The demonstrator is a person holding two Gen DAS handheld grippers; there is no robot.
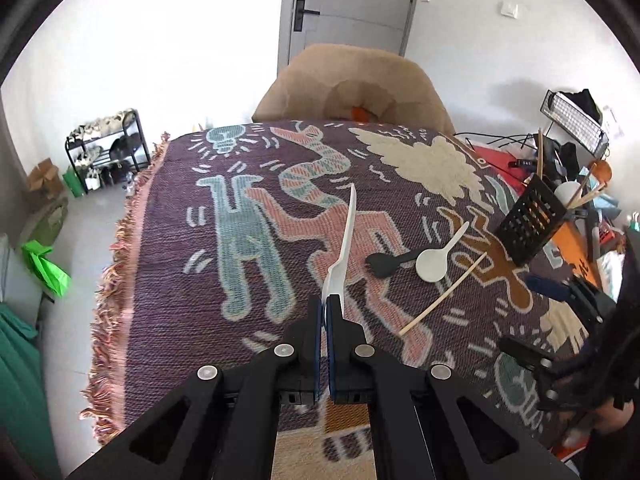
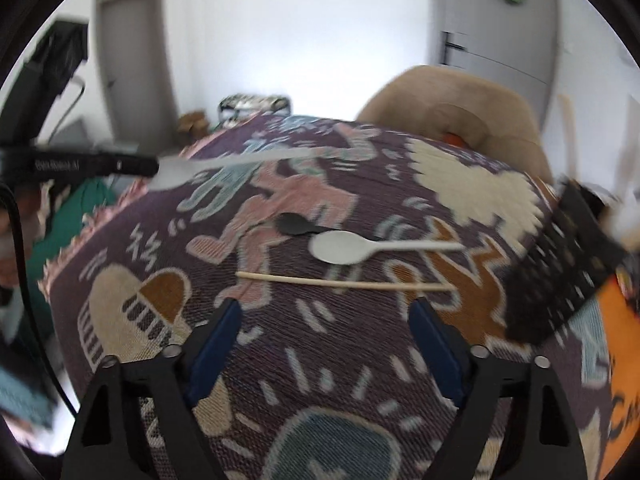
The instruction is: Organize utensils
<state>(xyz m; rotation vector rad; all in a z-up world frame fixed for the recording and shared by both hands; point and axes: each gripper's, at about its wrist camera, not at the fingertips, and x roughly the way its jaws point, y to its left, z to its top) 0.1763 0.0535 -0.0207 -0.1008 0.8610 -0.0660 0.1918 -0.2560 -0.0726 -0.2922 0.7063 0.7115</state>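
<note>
My left gripper (image 1: 325,300) is shut on the wide end of a white plastic spoon (image 1: 344,240), held edge-on above the patterned tablecloth (image 1: 180,300). The right wrist view shows that held spoon (image 2: 224,164) at the upper left, sticking out of the left gripper (image 2: 156,166). On the cloth lie a black spoon (image 1: 386,264) (image 2: 294,225), a second white spoon (image 1: 434,262) (image 2: 352,250) and a wooden chopstick (image 1: 444,294) (image 2: 344,282). My right gripper (image 2: 326,306) (image 1: 536,316) stands open just short of the chopstick, holding nothing. A black mesh utensil holder (image 1: 532,220) (image 2: 560,268) leans at the right with sticks in it.
A tan chair (image 1: 348,84) stands at the table's far side. Cluttered gear, cables and a light panel (image 1: 572,120) crowd the right end. The cloth's fringed edge (image 1: 116,280) marks the table's left side, with a shoe rack (image 1: 108,148) and green bags on the floor beyond.
</note>
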